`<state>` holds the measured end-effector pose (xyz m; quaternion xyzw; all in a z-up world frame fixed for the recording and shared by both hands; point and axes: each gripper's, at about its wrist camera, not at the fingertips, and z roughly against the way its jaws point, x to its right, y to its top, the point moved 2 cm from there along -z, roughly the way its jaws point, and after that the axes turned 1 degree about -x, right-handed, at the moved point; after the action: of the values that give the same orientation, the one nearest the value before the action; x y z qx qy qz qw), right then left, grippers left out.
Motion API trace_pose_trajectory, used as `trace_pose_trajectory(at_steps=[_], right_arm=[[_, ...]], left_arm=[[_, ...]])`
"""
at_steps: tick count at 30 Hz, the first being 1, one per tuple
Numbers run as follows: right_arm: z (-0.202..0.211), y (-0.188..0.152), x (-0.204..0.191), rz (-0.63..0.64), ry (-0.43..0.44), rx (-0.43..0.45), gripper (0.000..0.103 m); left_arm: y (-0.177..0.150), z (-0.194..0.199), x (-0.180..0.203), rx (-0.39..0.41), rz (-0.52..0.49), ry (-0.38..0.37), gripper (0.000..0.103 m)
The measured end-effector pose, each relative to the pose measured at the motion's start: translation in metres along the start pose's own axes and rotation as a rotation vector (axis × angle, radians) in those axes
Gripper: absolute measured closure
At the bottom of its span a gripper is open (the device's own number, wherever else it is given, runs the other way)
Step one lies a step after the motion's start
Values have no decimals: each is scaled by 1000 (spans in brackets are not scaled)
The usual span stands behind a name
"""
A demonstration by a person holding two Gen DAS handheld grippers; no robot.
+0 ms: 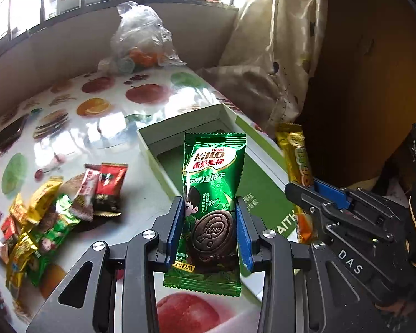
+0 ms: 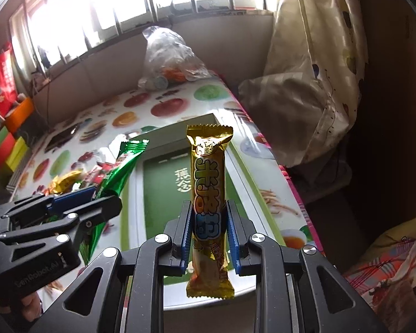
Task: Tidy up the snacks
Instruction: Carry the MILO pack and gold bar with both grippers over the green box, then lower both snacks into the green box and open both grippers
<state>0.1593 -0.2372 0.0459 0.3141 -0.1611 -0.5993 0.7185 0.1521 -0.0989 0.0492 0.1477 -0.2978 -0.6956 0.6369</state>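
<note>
Your fruit-print table [image 1: 102, 127] sits below a barred window [image 2: 102, 2]. The white box [image 1: 149, 149] shows only its green floor. Your left gripper [image 1: 209, 222] clamps the green Milo packet [image 1: 212, 183]; your right gripper [image 2: 209, 233] pinches the gold bar [image 2: 208, 188].

Left tongs [image 1: 209, 223] clamped, tilted downward; right tongs [image 2: 210, 229] clamped alongside.

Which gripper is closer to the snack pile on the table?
Left. The left gripper, shut on the green packet, is beside the snack pile; the right gripper, holding the gold bar, is across the box.

Black hand-held gripper [image 1: 209, 230] (blue pads)
</note>
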Motion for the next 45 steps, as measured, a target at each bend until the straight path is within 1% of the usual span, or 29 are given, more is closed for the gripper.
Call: trace_pose_trajectory(at_steps=[3,6,11,13,17,24,28,39,42,45], right_arm=[[-9,1,4,1,-1,-15,81],[-17,1,9,-3,0,-25,81],[-34,2,17,-1,6,-53,81],[-41,2,19,-4,8,-70,81],[-48,0,21,-12,9,-85,81],[-50,-4,23,-11,14,-89,81],[-51,-4,22,3,3,-95,81],[-50,-4,20,3,-9,-95,74],[-47,-4,21,-4,-11,-90,71],[-44,-5,21,-4,-14,-88,70]], left_arm=[[2,-10,2,-21,23,-22,66],[4,-21,3,-40,41,-15,66],[9,-26,6,-35,57,-27,66],[10,-32,7,-53,75,-43,66],[9,-39,11,-66,66,-38,66],[9,-45,13,-77,71,-40,66],[8,-44,11,-78,80,-57,66],[8,-44,9,-82,87,-86,65],[8,-41,9,-74,89,-94,64],[10,-37,7,-58,105,-108,54]])
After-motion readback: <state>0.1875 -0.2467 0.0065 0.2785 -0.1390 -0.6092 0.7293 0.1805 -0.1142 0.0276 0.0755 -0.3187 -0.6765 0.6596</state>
